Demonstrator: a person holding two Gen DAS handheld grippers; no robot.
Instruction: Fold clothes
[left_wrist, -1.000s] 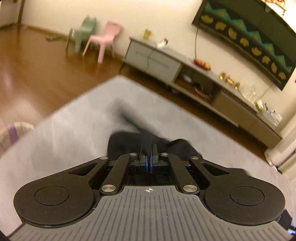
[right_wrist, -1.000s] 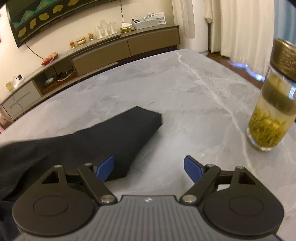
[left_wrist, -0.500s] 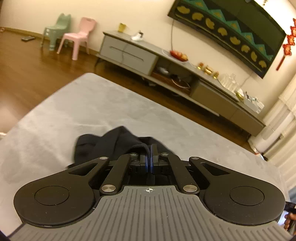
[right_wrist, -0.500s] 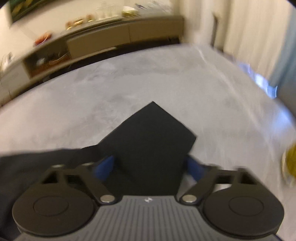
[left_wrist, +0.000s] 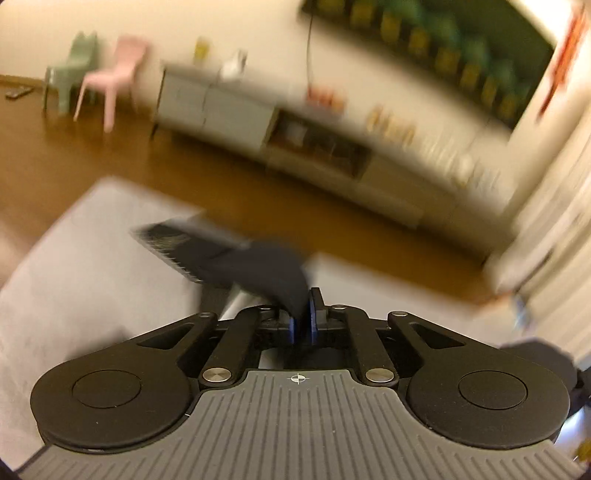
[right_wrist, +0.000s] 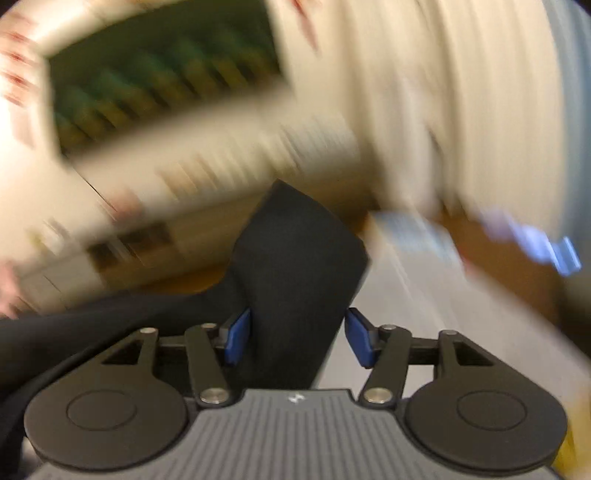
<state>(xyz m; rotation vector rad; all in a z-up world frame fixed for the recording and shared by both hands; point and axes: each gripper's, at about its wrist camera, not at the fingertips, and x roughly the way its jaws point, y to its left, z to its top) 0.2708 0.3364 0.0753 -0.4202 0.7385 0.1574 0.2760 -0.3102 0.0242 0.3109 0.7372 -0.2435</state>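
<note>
A black garment (left_wrist: 266, 269) hangs lifted over the grey marble table (left_wrist: 74, 295). My left gripper (left_wrist: 303, 317) is shut on a fold of it, which curls up and left from the blue pads. In the right wrist view, a thick corner of the same garment (right_wrist: 295, 266) stands up between the blue fingertips (right_wrist: 236, 339). My right gripper (right_wrist: 297, 339) is closed against both sides of it. The rest of the cloth trails off to the left. Both views are smeared by motion.
A long TV cabinet (left_wrist: 332, 147) lines the far wall, with two small chairs (left_wrist: 118, 74) on the wooden floor to its left. Pale curtains (right_wrist: 480, 110) hang to the right. A yellow sliver at the lower right edge (right_wrist: 569, 454) looks like the tea glass.
My right gripper slid over the garment's corner, narrowed its jaws onto it and lifted it. My left gripper raised its held fold higher. Both cameras now tilt up and swing fast.
</note>
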